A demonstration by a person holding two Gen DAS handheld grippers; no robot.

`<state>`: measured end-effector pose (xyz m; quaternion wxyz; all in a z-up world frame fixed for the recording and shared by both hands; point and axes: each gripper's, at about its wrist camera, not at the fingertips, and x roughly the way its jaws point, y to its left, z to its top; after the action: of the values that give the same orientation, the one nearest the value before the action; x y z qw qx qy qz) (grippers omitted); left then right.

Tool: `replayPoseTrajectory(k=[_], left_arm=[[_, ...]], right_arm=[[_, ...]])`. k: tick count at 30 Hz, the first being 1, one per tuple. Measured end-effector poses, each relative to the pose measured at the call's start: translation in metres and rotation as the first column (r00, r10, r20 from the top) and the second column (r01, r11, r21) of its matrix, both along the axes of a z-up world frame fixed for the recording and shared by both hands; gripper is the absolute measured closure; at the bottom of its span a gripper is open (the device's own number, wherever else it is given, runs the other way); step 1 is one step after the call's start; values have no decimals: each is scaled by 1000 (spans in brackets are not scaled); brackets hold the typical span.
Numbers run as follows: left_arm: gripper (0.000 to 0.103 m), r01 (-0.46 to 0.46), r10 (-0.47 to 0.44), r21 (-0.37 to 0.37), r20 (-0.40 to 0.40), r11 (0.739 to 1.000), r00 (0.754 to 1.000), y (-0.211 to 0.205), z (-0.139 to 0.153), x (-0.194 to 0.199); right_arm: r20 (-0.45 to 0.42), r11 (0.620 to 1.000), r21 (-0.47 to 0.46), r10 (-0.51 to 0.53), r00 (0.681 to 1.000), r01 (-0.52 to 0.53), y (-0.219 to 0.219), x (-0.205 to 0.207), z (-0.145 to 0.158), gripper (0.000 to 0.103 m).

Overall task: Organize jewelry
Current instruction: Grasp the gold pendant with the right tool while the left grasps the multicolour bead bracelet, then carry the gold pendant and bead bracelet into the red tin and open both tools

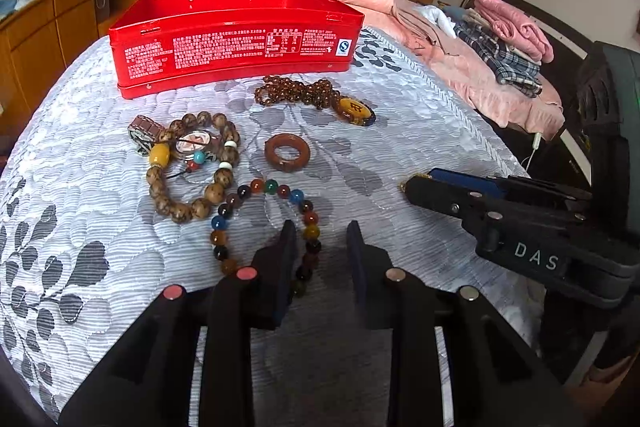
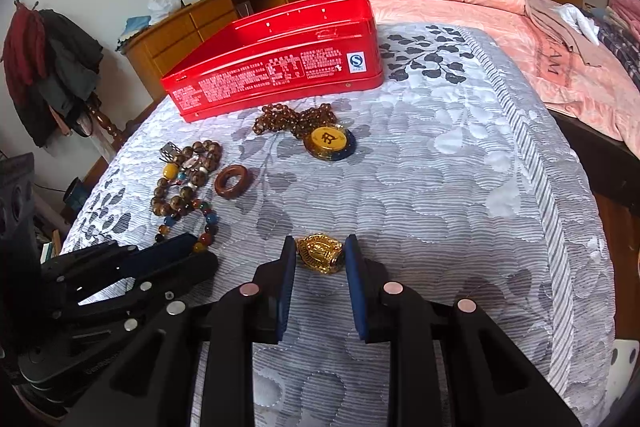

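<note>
Right gripper (image 2: 318, 253) has its blue pads on either side of a gold ornate ring (image 2: 320, 253), both pads look touching it, so I read it as clenched on the ring, which sits at or just off the quilted bedspread (image 2: 460, 187); lift height can't be told. Fingers run low and near-flat along the bed, pointing toward the red tin (image 2: 280, 59), probably the drop-off since it stands open-topped at the far side. Left gripper (image 1: 320, 243) is released: jaws apart, nothing between them, left pad overlapping the multicolour bead bracelet (image 1: 264, 223), likely staged for that piece next. It comes in level too, beside the right tool. Further out, all on the bedspread short of the tin: brown ring pendant (image 1: 287, 151), large wooden-bead bracelet (image 1: 192, 163) with a yellow bead, dark bead necklace (image 1: 296, 93) with an amber oval pendant (image 1: 354, 109). Tin interior isn't visible from either view, so what's already inside can't be told
</note>
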<state>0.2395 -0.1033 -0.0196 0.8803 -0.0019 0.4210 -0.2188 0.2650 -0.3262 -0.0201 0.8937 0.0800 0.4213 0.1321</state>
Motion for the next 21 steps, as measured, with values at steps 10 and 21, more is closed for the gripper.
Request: replayPoseTrajectory(k=[10,21], left_arm=[[96,-42,42,-26,-2,999,999,9,-1,3],[96,-73,78,-110,50,991,996,27,24,-6]], right_arm=[[21,998,-57,12,1000,-10,7,-1,-1,78],[68,1000,-14,26,997,-25,7,-13,22,79]])
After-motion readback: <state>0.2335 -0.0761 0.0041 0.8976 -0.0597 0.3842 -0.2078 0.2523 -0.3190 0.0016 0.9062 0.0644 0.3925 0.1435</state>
